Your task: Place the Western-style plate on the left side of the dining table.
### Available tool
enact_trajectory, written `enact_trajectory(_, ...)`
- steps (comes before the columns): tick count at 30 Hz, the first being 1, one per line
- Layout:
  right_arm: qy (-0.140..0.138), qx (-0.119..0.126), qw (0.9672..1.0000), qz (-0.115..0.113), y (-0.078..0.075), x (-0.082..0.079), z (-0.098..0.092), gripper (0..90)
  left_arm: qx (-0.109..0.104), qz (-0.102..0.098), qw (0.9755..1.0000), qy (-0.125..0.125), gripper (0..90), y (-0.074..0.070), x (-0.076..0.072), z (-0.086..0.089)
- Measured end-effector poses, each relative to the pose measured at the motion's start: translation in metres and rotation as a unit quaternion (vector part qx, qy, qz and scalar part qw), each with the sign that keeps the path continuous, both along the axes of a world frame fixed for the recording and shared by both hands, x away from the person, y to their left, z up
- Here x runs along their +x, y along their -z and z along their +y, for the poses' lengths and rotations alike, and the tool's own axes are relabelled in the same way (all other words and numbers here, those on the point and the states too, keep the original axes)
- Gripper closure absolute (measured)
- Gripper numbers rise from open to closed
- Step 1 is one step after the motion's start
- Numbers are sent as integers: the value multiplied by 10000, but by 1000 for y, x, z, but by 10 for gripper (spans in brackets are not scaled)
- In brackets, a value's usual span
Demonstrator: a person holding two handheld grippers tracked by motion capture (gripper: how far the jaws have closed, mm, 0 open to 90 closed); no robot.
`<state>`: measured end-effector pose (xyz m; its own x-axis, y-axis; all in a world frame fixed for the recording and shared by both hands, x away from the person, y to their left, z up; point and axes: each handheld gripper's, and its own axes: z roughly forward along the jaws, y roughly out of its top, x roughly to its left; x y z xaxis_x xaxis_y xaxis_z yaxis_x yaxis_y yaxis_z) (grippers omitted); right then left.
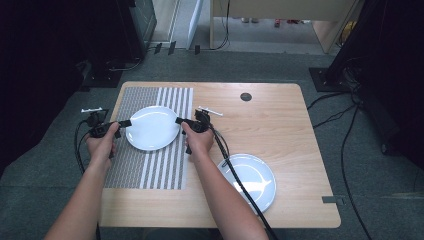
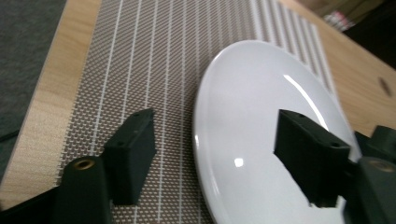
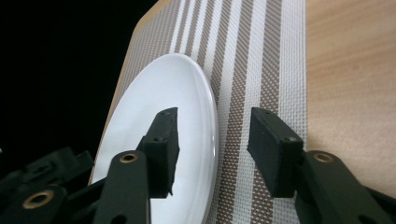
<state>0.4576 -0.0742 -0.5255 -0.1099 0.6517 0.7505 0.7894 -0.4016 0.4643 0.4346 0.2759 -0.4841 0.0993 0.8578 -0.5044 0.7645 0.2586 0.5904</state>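
A white plate (image 1: 152,128) lies on a grey-and-white striped placemat (image 1: 145,170) on the left half of the wooden table. My left gripper (image 1: 123,123) is at the plate's left rim. My right gripper (image 1: 179,120) is at its right rim. In the left gripper view, the left gripper (image 2: 219,156) is open, with one jaw over the placemat (image 2: 140,60) and the other over the plate (image 2: 252,93). In the right gripper view, the right gripper (image 3: 217,149) is open too, astride the rim of the plate (image 3: 163,88). Neither gripper's jaws touch the plate.
A second white plate (image 1: 252,180) sits on bare wood at the front right, with the right gripper's cable (image 1: 240,185) running across it. A dark round hole (image 1: 245,96) marks the table's far side. Cables and dark equipment stand on the floor around the table.
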Motion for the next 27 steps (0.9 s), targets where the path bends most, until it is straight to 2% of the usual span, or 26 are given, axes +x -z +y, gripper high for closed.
enact_trajectory(1,-17,-16,10000,-31,-3,0,-1,472,-13,-18,10000,29,233,-2,-2,1)
enact_trajectory(4,-74,-85,9999,-29,-8,-1,-5,394,-304,-107,9995,43,219,-8,-8,5)
enact_trajectory(7,-403,-405,9982,-195,-15,-4,-9,393,-433,-369,9984,29,199,-15,-20,12)
enact_trajectory(9,-553,-593,9961,-354,-22,-7,-11,385,-363,-394,9986,5,199,-16,-25,14)
enact_trajectory(14,-712,-477,9946,-579,-38,-16,-16,376,-281,-535,9981,127,197,-13,-45,16)
enact_trajectory(18,-917,-547,9912,-778,-50,-25,-22,361,-224,-671,9973,202,189,-11,-63,15)
enact_trajectory(23,-1220,-749,9841,-1050,-64,-40,-37,339,-85,-818,9958,394,177,-13,-85,10)
enact_trajectory(25,-1369,-795,9802,-1187,-68,-45,-46,316,-108,-942,9940,554,159,-14,-96,8)
enact_trajectory(27,-1362,-850,9790,-1257,-70,-49,-55,316,104,-1057,9922,645,142,-16,-107,4)
